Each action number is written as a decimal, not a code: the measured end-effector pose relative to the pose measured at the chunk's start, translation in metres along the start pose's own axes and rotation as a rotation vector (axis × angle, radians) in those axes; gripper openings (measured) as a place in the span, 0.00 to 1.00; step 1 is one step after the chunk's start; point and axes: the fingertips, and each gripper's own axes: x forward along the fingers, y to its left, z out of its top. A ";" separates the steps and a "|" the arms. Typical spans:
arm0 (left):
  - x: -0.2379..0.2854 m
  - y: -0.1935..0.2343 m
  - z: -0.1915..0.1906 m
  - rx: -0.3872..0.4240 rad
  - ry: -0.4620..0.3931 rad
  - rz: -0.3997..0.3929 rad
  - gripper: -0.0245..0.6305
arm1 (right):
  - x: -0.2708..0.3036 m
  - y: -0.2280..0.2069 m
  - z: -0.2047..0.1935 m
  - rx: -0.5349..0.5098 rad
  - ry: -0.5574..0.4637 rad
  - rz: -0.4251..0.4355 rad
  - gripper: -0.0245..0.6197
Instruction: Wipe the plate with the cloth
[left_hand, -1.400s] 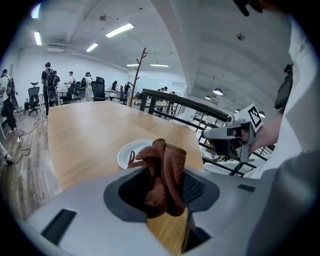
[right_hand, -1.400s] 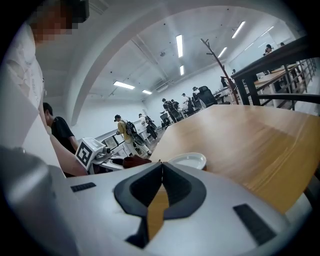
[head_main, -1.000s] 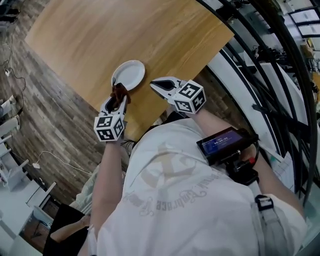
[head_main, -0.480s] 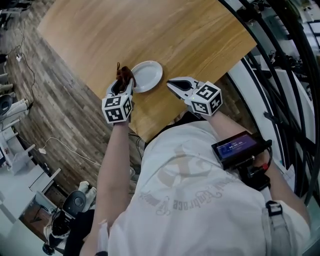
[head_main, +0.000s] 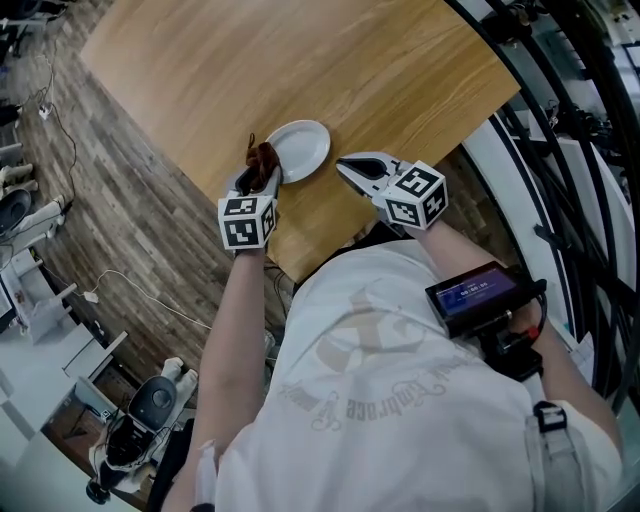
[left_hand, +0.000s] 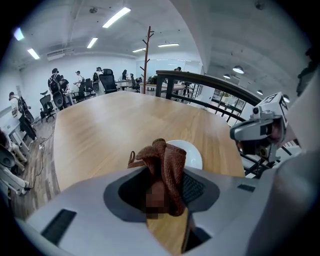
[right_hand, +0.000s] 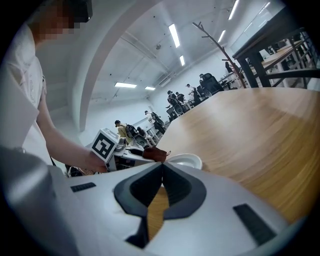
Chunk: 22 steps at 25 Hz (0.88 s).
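Observation:
A small white plate (head_main: 300, 148) sits on the wooden table (head_main: 330, 60) near its front edge. My left gripper (head_main: 262, 168) is shut on a crumpled brown cloth (head_main: 262, 158), held at the plate's left rim. In the left gripper view the cloth (left_hand: 164, 167) bunches up between the jaws, with the plate (left_hand: 191, 154) just behind it. My right gripper (head_main: 352, 167) rests to the right of the plate, jaws closed together with nothing between them. In the right gripper view the plate (right_hand: 185, 161) and cloth (right_hand: 155, 154) lie ahead of the tips.
The table's front edge (head_main: 290, 262) runs just below both grippers, with wood-plank floor (head_main: 110, 230) to the left. A dark metal railing (head_main: 560, 130) stands on the right. Office chairs and people (left_hand: 65, 85) are far behind the table.
My left gripper with the cloth has shifted slightly right and toward me, staying at the plate's left rim. The right gripper has barely moved.

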 end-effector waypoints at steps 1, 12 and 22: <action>-0.002 -0.006 -0.002 -0.004 -0.006 -0.004 0.30 | 0.000 0.001 0.000 0.000 -0.001 0.002 0.06; 0.011 -0.019 0.005 -0.030 -0.022 -0.033 0.30 | 0.000 -0.003 -0.002 0.028 -0.014 -0.012 0.06; 0.026 0.009 0.034 -0.072 -0.066 0.007 0.30 | -0.007 -0.008 -0.009 0.037 -0.013 -0.033 0.06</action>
